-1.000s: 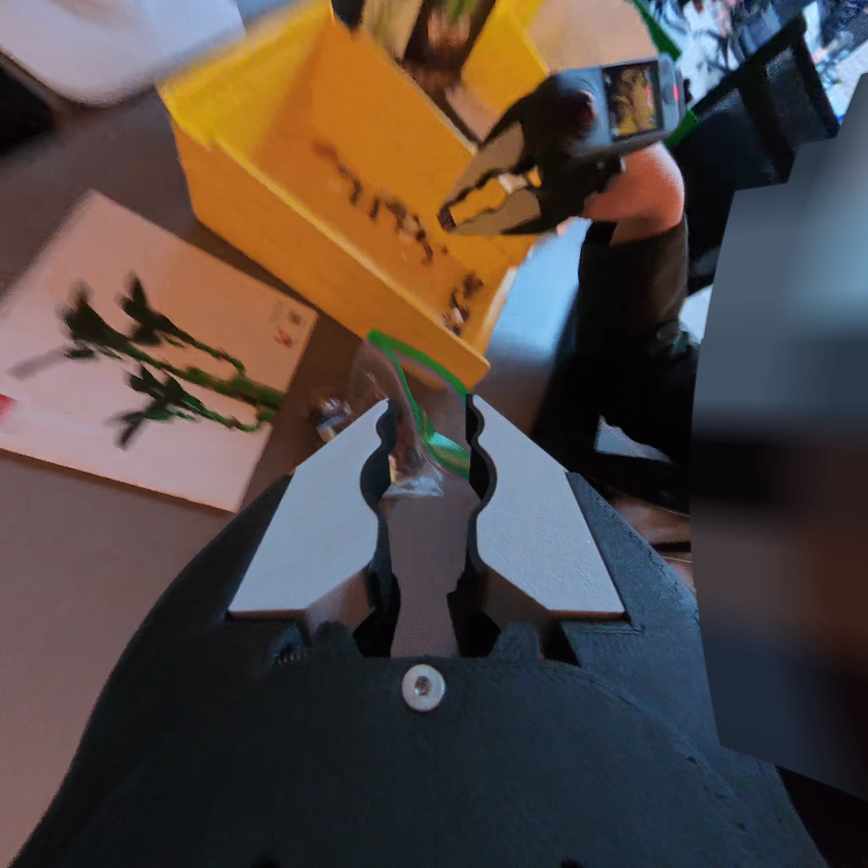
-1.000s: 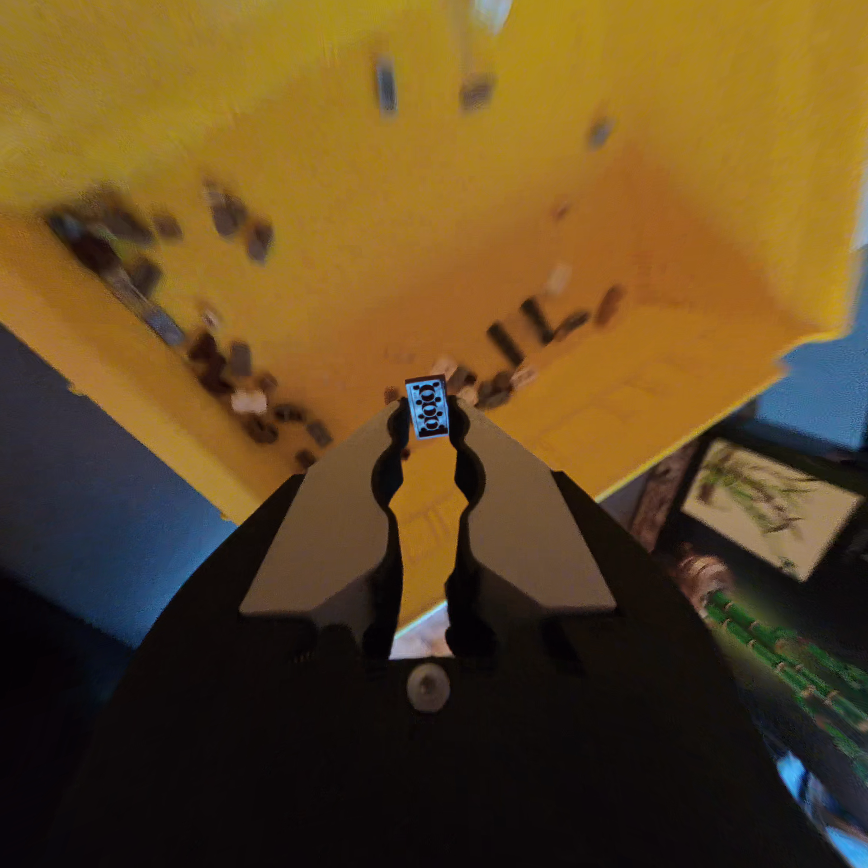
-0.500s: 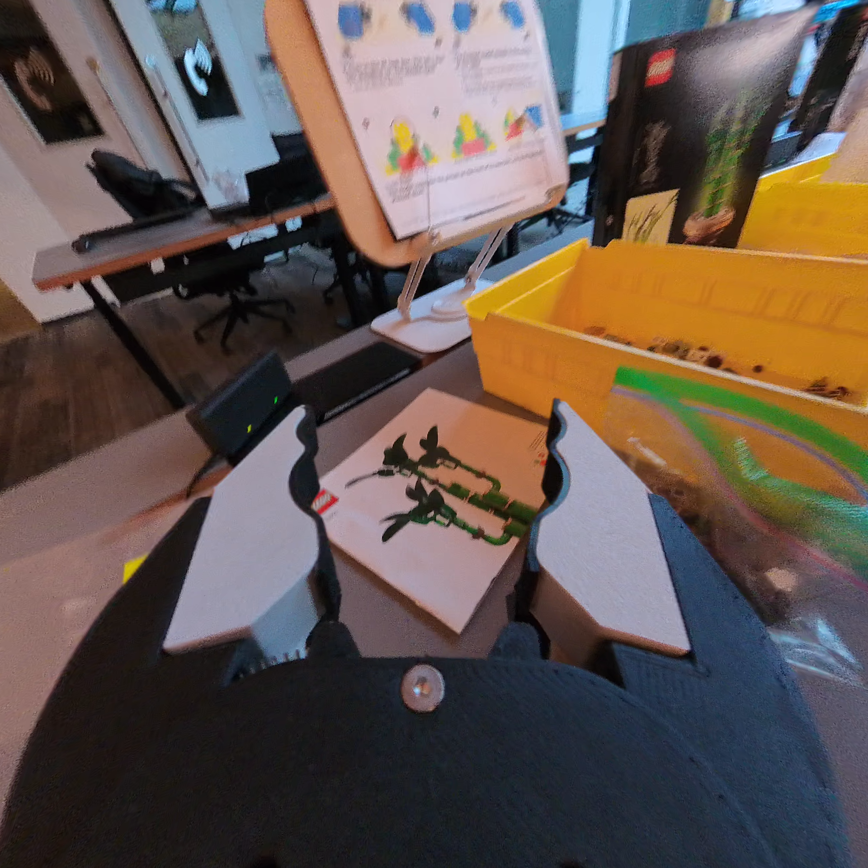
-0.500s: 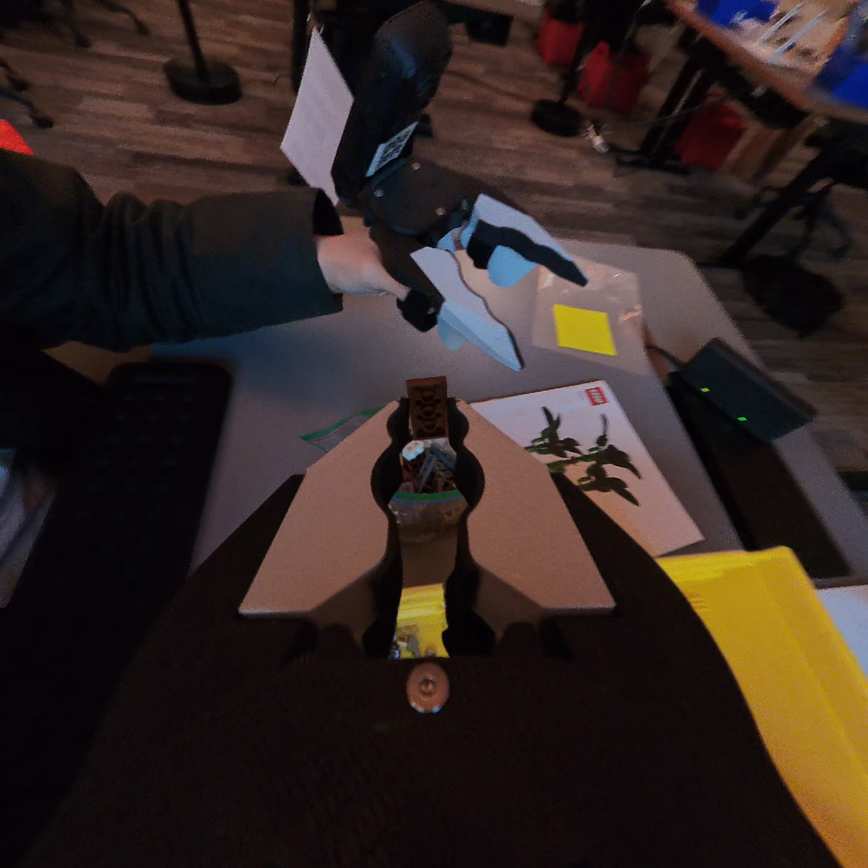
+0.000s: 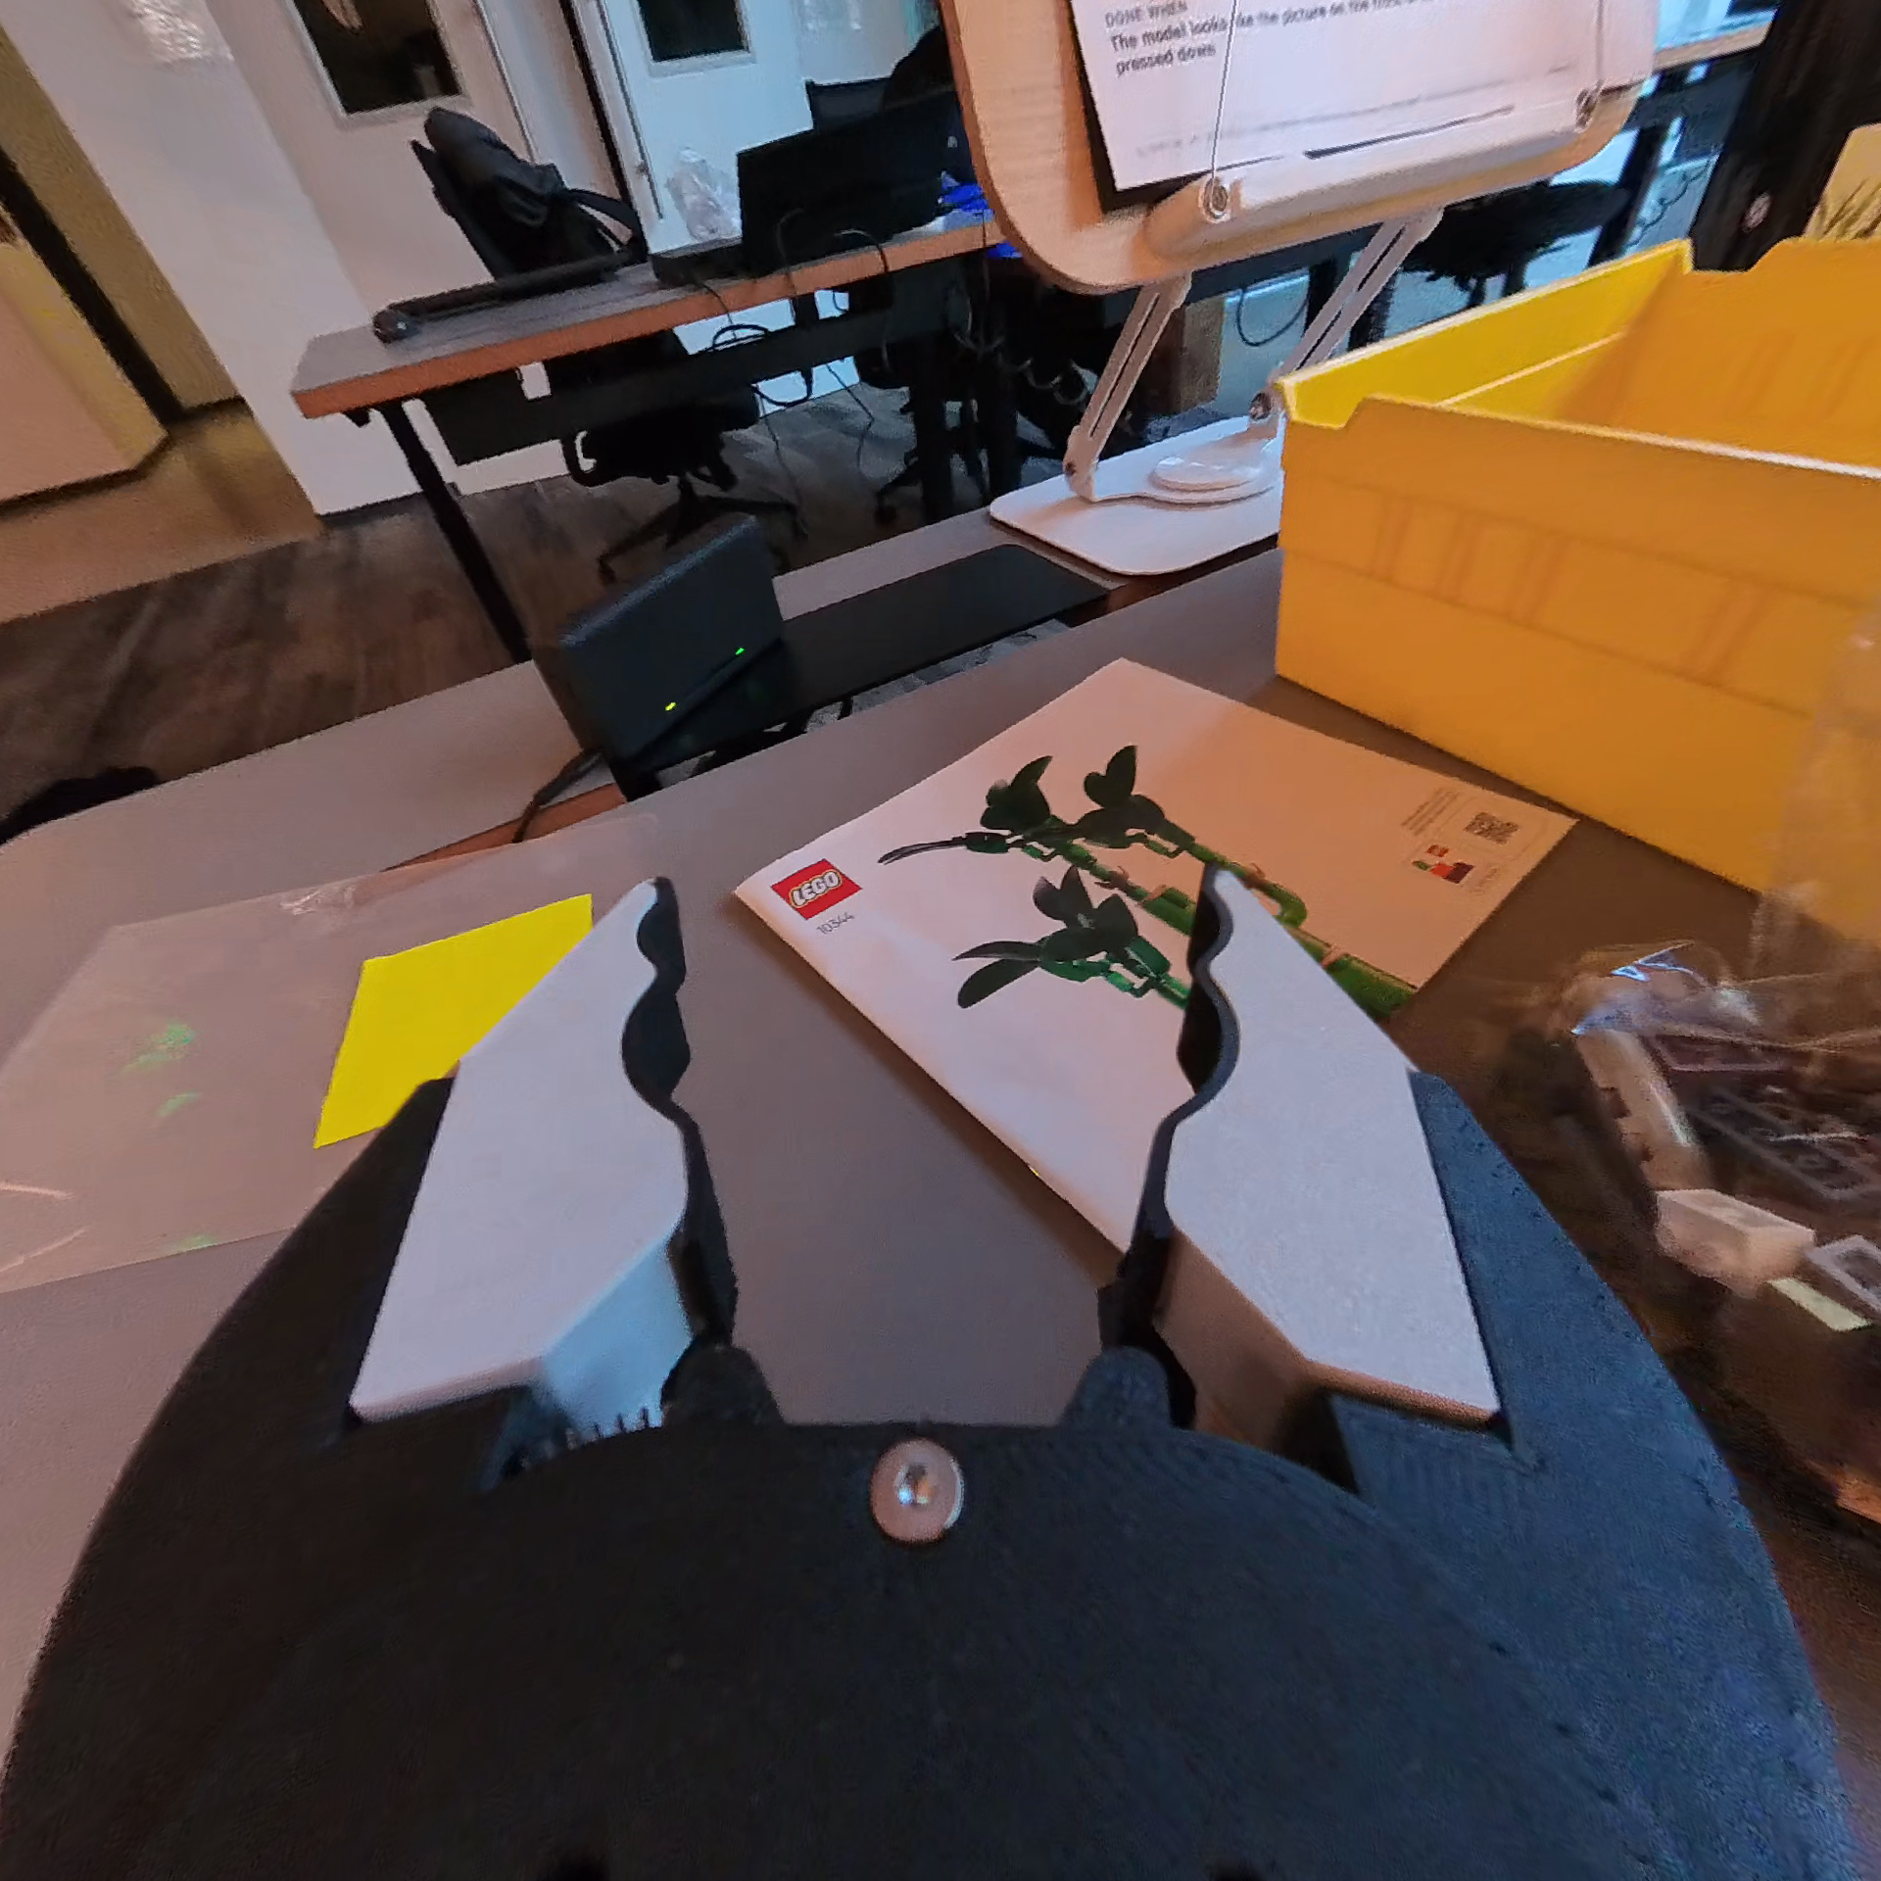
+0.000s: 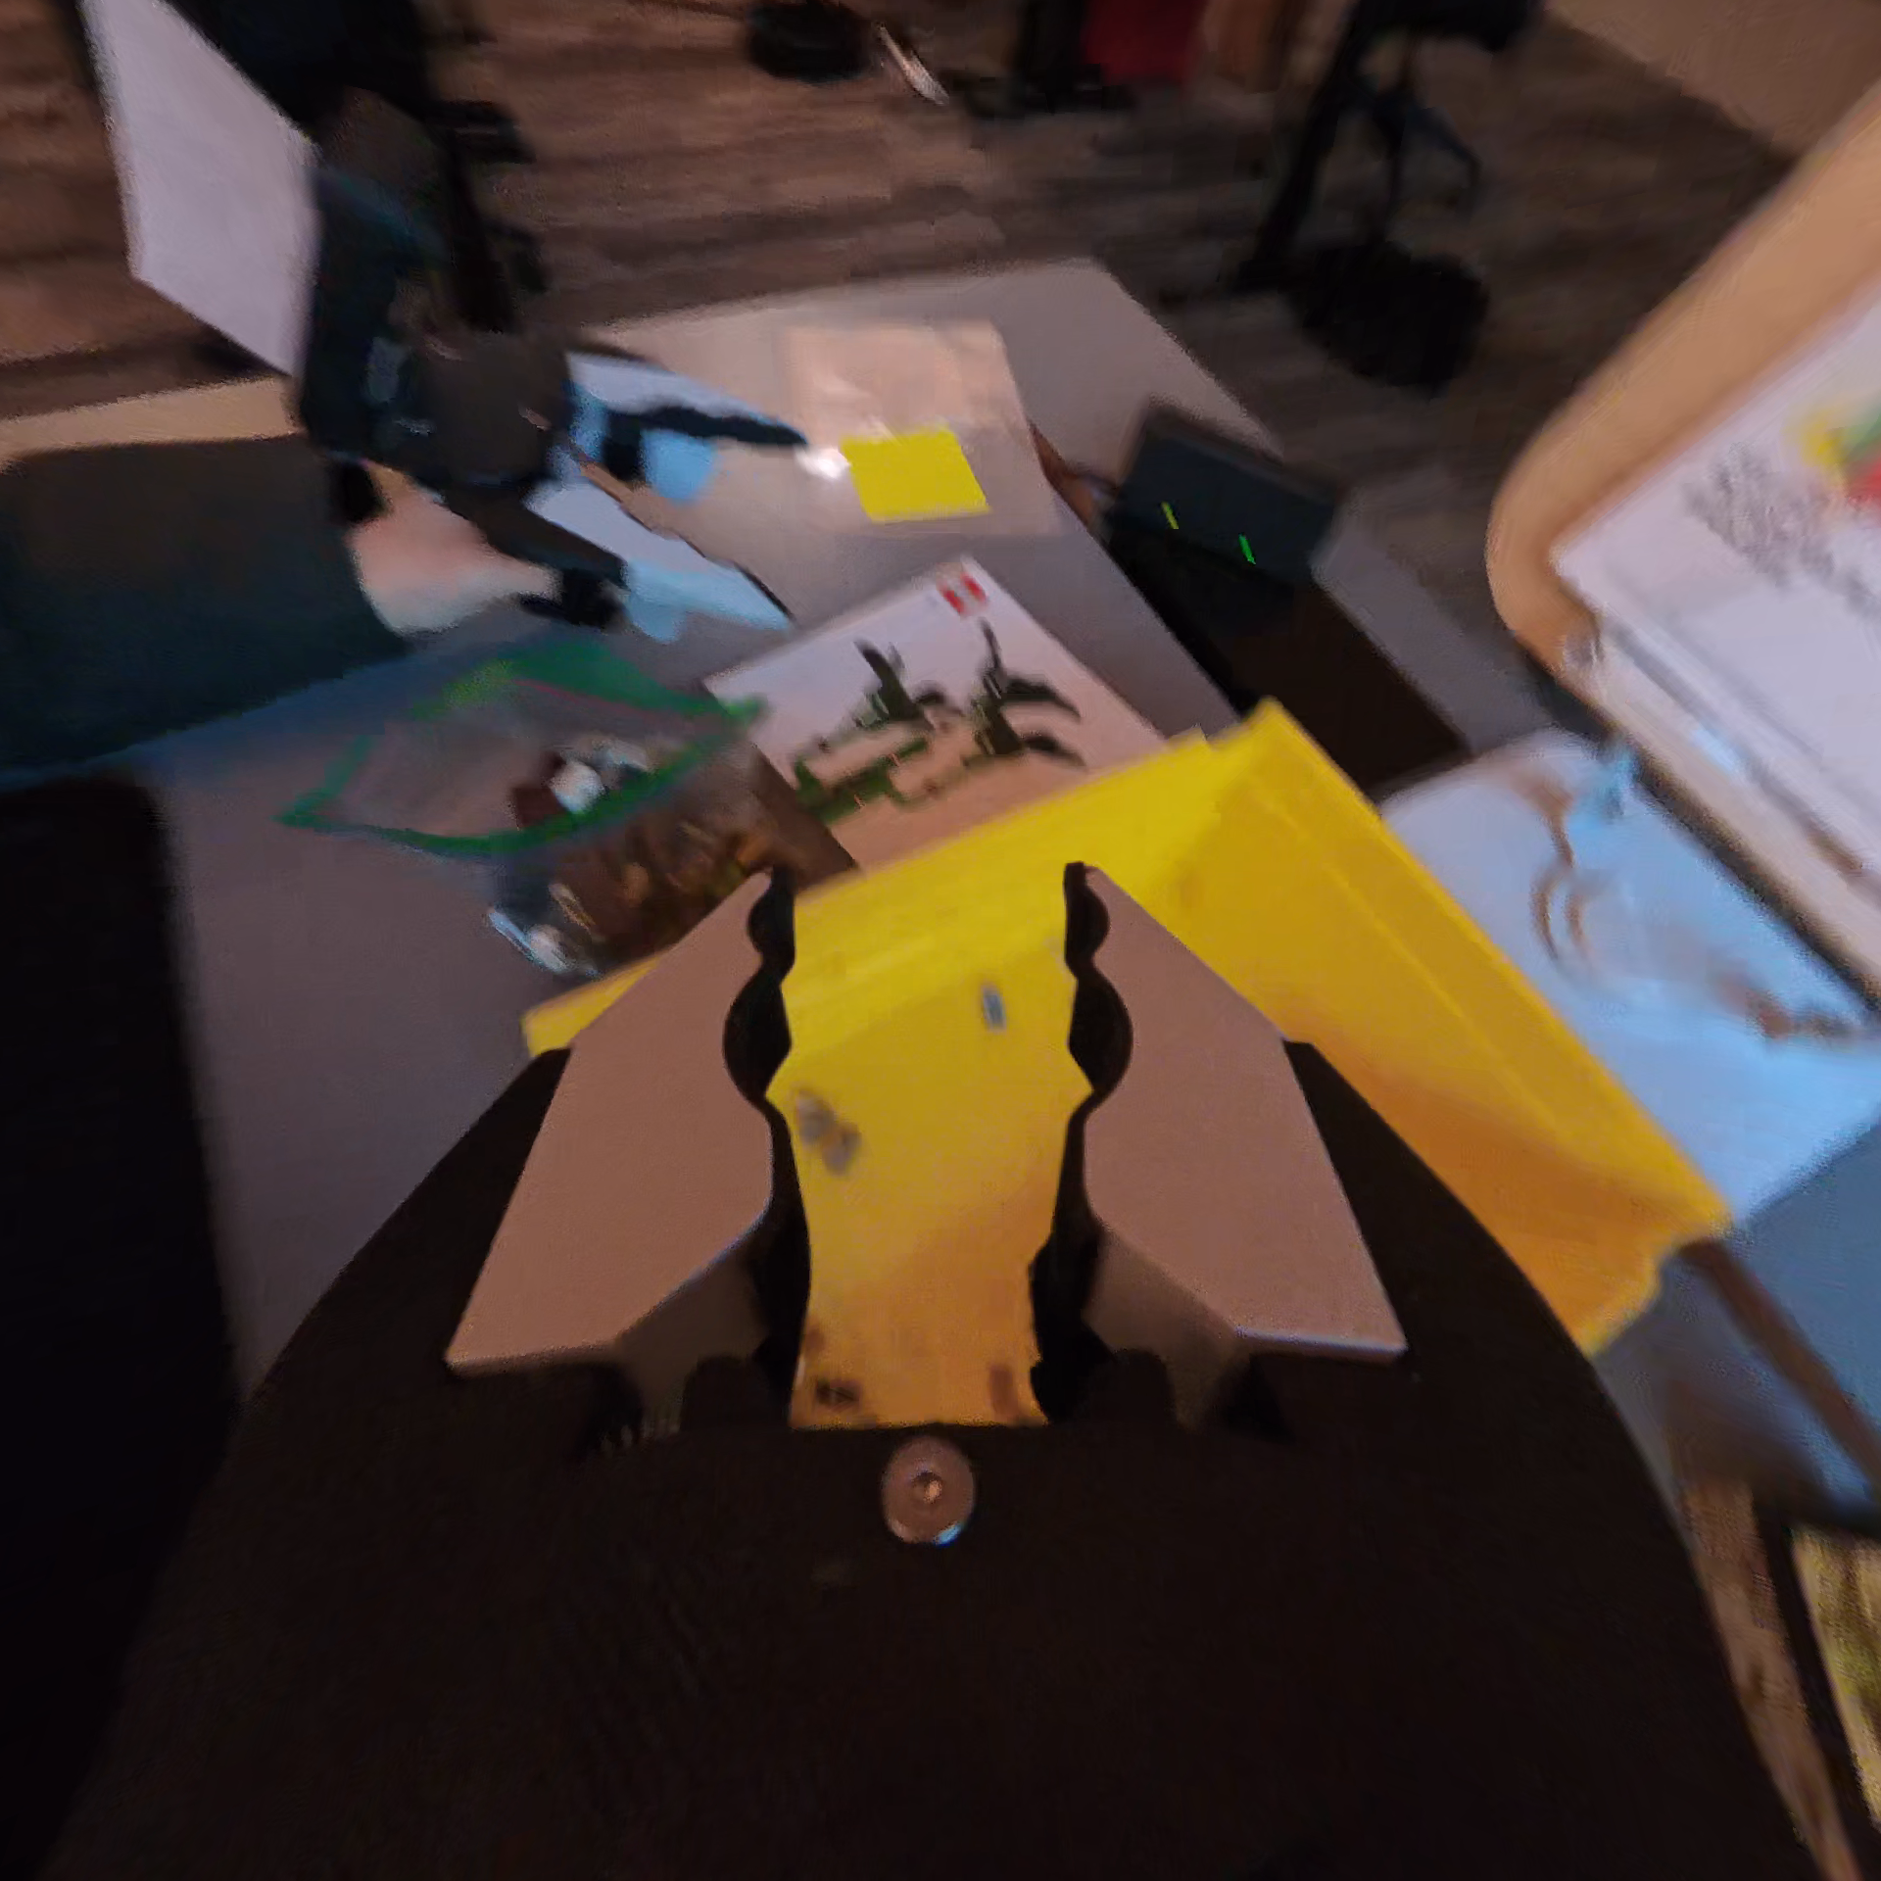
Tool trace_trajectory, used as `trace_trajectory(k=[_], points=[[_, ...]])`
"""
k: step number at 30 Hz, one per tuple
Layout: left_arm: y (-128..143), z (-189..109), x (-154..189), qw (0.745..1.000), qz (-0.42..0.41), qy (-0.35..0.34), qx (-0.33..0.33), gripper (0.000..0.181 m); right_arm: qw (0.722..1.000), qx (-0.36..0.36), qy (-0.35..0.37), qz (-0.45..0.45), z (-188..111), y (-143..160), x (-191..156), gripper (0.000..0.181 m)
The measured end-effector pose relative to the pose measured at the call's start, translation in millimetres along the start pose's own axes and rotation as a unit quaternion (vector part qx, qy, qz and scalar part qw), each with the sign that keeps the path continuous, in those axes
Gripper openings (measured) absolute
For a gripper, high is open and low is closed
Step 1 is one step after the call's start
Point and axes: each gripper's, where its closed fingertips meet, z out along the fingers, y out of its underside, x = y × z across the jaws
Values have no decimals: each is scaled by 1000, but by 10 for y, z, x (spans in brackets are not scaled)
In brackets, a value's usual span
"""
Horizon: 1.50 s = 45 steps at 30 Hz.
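Note:
My left gripper (image 5: pixel 933 891) is wide open and empty, just above the grey table (image 5: pixel 865 1171). Its fingers straddle the corner of a white booklet (image 5: pixel 1272 794) with a green plant picture. A clear bag of small bricks (image 5: pixel 1730 1109) with a green zip edge lies to its right. My right gripper (image 6: pixel 926 884) is open with nothing between its fingers, over the yellow bin (image 6: pixel 1323 967). This view is blurred. A few small loose pieces (image 6: pixel 824 1125) lie on the bin floor below it. The bag (image 6: pixel 570 784), the booklet (image 6: pixel 916 692) and the left gripper (image 6: pixel 753 524) lie beyond the bin.
The yellow bin (image 5: pixel 1547 590) stands at the right. A yellow note (image 5: pixel 448 1008) under a clear sheet lies at the left. A black box with green lights (image 5: pixel 672 641) sits past the table edge. A wooden stand holding a sheet (image 5: pixel 1272 122) rises behind on a white base (image 5: pixel 1150 499). The yellow note (image 5: pixel 448 1008) lies around 15 centimetres away from my left fingertips. It turns up in the right wrist view (image 6: pixel 915 461) as well.
My left gripper let go of the clear bag, opened wide and turned towards the booklet. My right gripper held a small brown brick until half a second ago; it has opened and the brick is gone.

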Motion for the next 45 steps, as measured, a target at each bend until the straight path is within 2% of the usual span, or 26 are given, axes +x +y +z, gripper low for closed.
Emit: trace_trajectory(k=[2, 4, 6, 8, 11, 14, 20, 22, 24, 26, 29, 31, 32, 35, 38, 40, 42, 43, 45], points=[[-5, 9, 8, 1000, 6, -5, 1, 96, 992, -109, 57, 37, 16, 490, 331, 51], [-4, 17, 17, 1000, 12, -8, 1, 95, 965, -229, 120, 36, 8, 953, 578, 44], [-9, 29, 42, 1000, 17, -6, 2, 92, 945, -292, 138, 41, 63, 1209, 633, 38], [-1, 44, 80, 1000, 24, 0, -1, 90, 924, -342, 149, 88, 128, 1420, 634, 38], [9, 52, 110, 999, 35, 2, -3, 89, 888, -409, 126, 167, 201, 1741, 485, 33], [13, 56, 124, 999, 37, 5, -5, 89, 866, -436, 150, 194, 212, 1909, 536, 29], [15, 58, 135, 999, 36, 9, -5, 87, 851, -474, 133, 181, 215, 2077, 498, 11], [17, 59, 140, 999, 38, 9, -5, 86, 856, -467, 131, 177, 187, 2017, 496, 11], [20, 61, 143, 999, 39, 9, -6, 86, 873, -434, 136, 174, 128, 1784, 483, 11], [21, 64, 146, 999, 39, 9, -7, 85, 915, -353, 122, 156, 121, 1304, 361, 11], [28, 71, 158, 999, 43, 10, -9, 85, 986, -133, 20, 94, 245, 215, -191, 11], [30, 72, 166, 999, 47, 10, -10, 84, 997, -23, -61, 50, 296, -277, -670, 11], [30, 72, 169, 999, 48, 10, -10, 84, 996, -2, -87, 34, 350, -371, -847, 11], [32, 73, 172, 999, 49, 10, -10, 84, 988, -13, -152, 23, 637, -307, -1194, 12], [32, 74, 171, 999, 48, 11, -10, 84, 981, -85, -169, 37, 841, -18, -1209, 27], [33, 75, 172, 999, 48, 12, -11, 84, 982, -72, -172, 31, 756, -68, -1148, 30], [32, 76, 172, 999, 47, 12, -11, 84, 990, -40, -137, 12, 560, -182, -946, 30], [32, 74, 172, 999, 47, 12, -11, 84, 994, -43, -99, -1, 468, -150, -775, 28], [29, 73, 170, 999, 47, 12, -10, 84, 993, -105, -44, -15, 348, 165, -472, 25]])
